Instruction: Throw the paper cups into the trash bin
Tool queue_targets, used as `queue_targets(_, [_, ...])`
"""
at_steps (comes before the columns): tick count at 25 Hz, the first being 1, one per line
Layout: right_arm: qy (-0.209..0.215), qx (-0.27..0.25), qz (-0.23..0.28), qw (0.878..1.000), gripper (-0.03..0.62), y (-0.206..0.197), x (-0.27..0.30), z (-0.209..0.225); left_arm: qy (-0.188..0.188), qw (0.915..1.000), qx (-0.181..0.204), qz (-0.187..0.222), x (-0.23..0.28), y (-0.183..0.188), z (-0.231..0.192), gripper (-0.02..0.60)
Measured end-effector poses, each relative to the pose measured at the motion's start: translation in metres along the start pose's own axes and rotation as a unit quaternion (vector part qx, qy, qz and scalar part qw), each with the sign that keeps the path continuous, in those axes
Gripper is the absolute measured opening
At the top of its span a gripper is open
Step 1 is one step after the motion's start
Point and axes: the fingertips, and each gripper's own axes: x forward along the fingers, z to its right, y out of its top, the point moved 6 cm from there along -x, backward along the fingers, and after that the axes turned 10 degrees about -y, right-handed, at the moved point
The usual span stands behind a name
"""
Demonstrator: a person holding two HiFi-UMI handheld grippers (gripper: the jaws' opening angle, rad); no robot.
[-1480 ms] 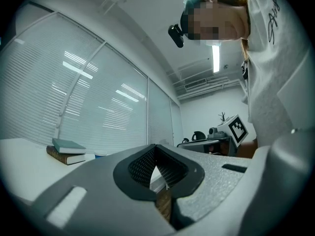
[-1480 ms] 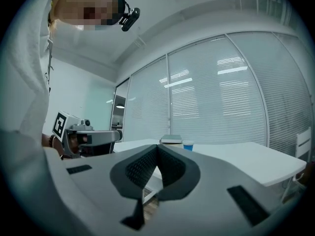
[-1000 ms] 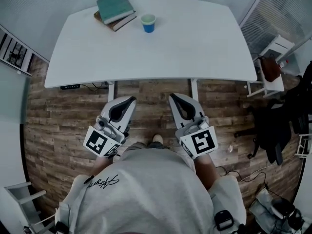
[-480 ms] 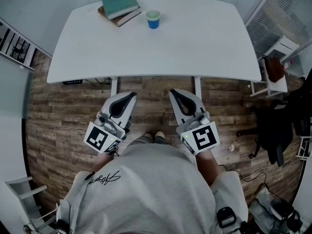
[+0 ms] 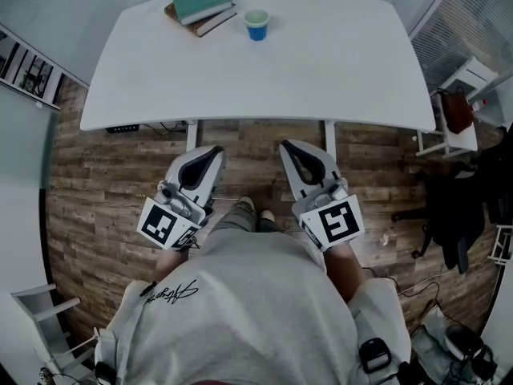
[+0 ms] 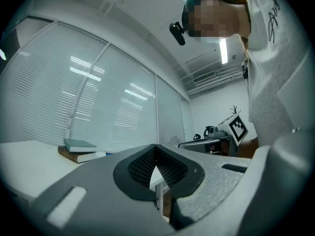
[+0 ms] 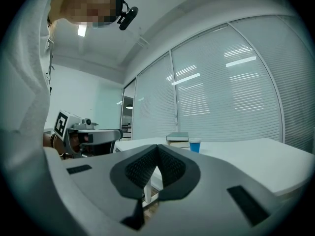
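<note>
A blue paper cup (image 5: 257, 24) stands upright near the far edge of the white table (image 5: 321, 70), just right of two stacked books; it also shows small in the right gripper view, cup (image 7: 195, 145). My left gripper (image 5: 215, 152) and right gripper (image 5: 287, 147) hang side by side over the wood floor, short of the table's near edge and far from the cup. Both are shut with nothing between the jaws: left gripper (image 6: 156, 146), right gripper (image 7: 158, 146). No trash bin is in view.
Two stacked books (image 5: 200, 0) lie at the table's far left, books (image 6: 78, 150). Table legs (image 5: 329, 135) stand just beyond the grippers. A dark chair (image 5: 457, 207) and a small white stand (image 5: 461, 95) are at the right; white shelving (image 5: 32, 319) is at the lower left.
The table, cup and books have shifted slightly up and to the right in the head view. Both grippers hold nearly the same place and stay shut.
</note>
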Motion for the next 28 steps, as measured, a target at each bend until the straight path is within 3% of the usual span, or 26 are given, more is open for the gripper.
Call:
queue_targets(6, [0.003,0.006,0.024,1.0,-0.003,0.002,0.011,-0.001,-0.005,1.0,0.008,-0.002,-0.002,0.0,-0.005,0.002])
queue_targets(28, [-0.021,-0.001,0.023,1.0,-0.003,0.019,0.067,0.025,-0.023,0.9996,0.015,0.002,0.029,0.004,-0.077,0.002])
